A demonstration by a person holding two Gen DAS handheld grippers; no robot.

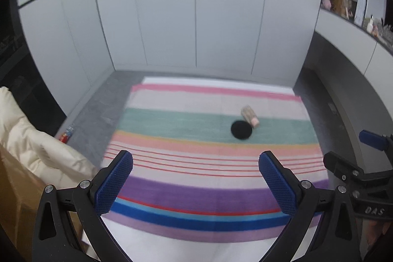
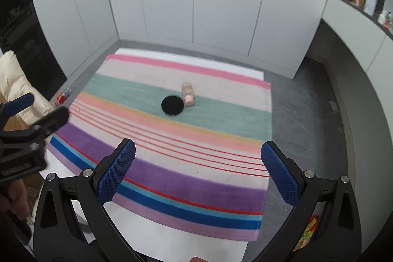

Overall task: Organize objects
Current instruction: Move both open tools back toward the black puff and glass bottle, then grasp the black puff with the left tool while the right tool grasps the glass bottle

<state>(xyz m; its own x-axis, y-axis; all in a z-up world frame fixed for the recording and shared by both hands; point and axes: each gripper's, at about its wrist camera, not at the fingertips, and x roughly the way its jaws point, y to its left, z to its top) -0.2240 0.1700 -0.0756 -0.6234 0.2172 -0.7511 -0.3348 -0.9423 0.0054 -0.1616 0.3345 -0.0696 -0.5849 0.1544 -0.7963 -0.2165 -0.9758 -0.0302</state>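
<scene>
A flat black round disc [image 1: 241, 130] lies on the green band of a striped rug [image 1: 196, 193]. A small clear bottle with a pink cap [image 1: 250, 115] lies on its side touching the disc. Both also show in the right wrist view: the disc [image 2: 172, 105] and the bottle [image 2: 188, 94] on the rug [image 2: 186, 178]. My left gripper [image 1: 195, 158] is open and empty, well short of them. My right gripper [image 2: 198, 150] is open and empty, also short of them. The right gripper shows at the right edge of the left wrist view [image 1: 348, 151], the left gripper at the left edge of the right wrist view [image 2: 39, 112].
White cabinet doors [image 1: 196, 16] close off the far side. A cream padded jacket [image 1: 29, 139] lies at the left on a brown box. A small red item [image 1: 66, 134] lies on the grey floor by the rug. A shelf with clutter [image 1: 348, 4] is at the upper right.
</scene>
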